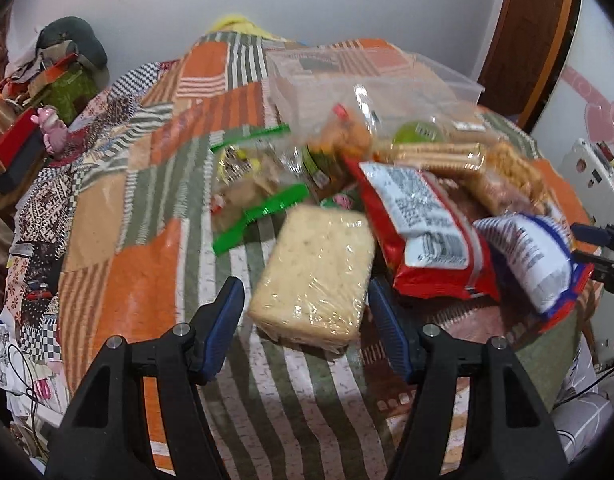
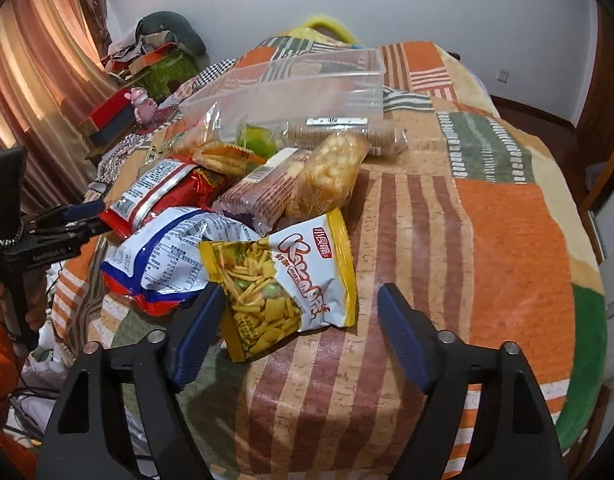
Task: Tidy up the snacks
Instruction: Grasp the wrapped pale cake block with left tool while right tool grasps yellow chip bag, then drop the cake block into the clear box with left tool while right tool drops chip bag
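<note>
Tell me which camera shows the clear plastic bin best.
The right wrist view. There the clear plastic bin is sharp, with its rim, near wall and empty inside all visible behind the snack pile. In the left wrist view the bin is blurred, and snack bags cover its near wall.

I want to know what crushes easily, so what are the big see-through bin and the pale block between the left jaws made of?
Bin: looks like clear rigid plastic; the quilt pattern shows through its walls. Pale block: apparently a stack of crackers in thin glossy film, with wrinkled highlights on top.
</note>
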`<state>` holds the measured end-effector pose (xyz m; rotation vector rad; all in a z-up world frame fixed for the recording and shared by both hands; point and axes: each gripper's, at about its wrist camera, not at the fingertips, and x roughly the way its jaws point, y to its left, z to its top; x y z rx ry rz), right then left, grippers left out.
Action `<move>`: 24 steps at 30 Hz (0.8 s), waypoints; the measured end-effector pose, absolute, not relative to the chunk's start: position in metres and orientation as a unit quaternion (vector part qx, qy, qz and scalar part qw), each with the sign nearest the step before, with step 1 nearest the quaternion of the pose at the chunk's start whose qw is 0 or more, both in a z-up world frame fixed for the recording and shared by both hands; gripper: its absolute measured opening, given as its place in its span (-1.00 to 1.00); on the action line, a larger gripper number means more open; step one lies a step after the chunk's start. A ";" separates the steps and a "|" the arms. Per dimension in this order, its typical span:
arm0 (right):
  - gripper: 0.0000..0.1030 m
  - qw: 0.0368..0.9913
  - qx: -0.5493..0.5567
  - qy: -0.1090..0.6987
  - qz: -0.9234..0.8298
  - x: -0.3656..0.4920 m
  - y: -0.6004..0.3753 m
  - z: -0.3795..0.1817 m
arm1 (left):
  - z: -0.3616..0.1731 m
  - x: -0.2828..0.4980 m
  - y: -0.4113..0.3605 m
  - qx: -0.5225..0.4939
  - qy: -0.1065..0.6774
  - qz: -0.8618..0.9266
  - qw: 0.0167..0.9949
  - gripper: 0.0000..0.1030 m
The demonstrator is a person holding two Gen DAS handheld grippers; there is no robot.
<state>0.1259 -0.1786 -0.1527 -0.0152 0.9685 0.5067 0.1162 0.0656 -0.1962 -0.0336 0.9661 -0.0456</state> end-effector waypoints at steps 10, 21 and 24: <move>0.59 0.853 -0.012 0.469 0.229 0.142 -0.169 -0.161 | -0.214 0.137 0.065 -0.030 0.474 -0.019 0.880 0.25; -0.46 0.857 0.002 0.468 0.216 0.145 -0.182 -0.160 | -0.211 0.133 0.062 -0.021 0.453 -0.012 0.891 0.08; -0.61 0.857 0.019 0.467 0.216 0.145 -0.189 -0.158 | -0.205 0.127 0.065 -0.019 0.444 -0.004 0.896 0.08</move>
